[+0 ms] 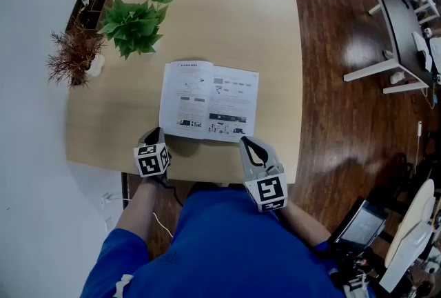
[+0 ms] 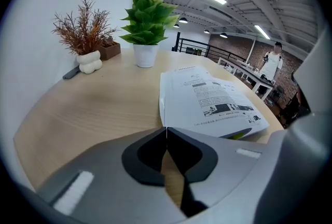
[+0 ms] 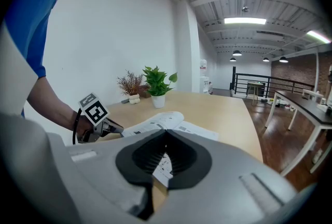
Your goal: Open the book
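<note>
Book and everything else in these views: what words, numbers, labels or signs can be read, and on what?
Book: printed text and figures on both open pages, too small and blurred to read.
Left marker cube and right marker cube: square patterns, no words.
Nothing else legible.

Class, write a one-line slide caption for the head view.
Open book on a table, left gripper and right gripper at its near corners, green plant and dried plant behind.

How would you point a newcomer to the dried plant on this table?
Start at the light wooden table and look to its far left corner, past the open book. There, left of the leafy green plant, stands the dried plant: reddish-brown twigs in a lumpy white vase, where its neighbour has broad green leaves in a smooth pot.
</note>
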Motion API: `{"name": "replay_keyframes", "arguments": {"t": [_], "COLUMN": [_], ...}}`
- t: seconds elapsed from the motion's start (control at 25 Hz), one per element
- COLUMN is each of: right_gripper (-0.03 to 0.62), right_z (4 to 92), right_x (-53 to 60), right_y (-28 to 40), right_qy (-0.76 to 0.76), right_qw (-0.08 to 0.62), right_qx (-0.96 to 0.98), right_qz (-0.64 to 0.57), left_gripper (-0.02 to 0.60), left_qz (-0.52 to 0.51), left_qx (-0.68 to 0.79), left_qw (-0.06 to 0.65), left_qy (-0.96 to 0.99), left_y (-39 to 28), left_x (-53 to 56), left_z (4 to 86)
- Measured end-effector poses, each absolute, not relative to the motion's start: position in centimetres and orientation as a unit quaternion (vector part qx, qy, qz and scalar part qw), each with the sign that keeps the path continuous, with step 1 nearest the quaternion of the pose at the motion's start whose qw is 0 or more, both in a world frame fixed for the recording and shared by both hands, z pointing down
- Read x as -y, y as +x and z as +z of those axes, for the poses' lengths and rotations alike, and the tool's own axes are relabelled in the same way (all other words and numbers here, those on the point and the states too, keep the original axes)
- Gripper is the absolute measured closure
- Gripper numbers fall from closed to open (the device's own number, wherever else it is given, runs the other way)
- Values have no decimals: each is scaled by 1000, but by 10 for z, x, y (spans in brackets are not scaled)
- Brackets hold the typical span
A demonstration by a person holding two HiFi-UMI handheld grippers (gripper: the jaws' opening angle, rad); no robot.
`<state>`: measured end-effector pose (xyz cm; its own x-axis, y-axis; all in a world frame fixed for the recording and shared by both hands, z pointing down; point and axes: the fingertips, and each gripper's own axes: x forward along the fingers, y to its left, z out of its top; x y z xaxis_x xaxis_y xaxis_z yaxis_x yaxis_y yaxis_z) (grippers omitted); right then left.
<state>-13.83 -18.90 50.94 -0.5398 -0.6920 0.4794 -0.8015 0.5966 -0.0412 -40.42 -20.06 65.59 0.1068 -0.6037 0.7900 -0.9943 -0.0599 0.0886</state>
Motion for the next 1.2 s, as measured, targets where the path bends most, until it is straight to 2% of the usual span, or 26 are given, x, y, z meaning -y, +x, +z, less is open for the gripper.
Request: {"name": "replay_keyframes", "arguments": {"t": [0.68, 0.88, 1.2], "right_gripper": [591, 591, 591], "right_z": [511, 511, 510], "right_x": [189, 188, 186], "right_y": [-142, -144, -147], "right_qy": [424, 421, 418], "right_qw": [215, 213, 213], "right_qx": [870, 871, 873], "right_qz": [132, 133, 130], "left_gripper": [541, 515, 526], "left_qz": [289, 271, 255], "left_qx": [608, 619, 631], "left_qw": [326, 324, 310], "left_qy": [664, 662, 664], "left_y": [-413, -421, -423], "left_x": [196, 193, 193], "left_z": [660, 655, 644]}}
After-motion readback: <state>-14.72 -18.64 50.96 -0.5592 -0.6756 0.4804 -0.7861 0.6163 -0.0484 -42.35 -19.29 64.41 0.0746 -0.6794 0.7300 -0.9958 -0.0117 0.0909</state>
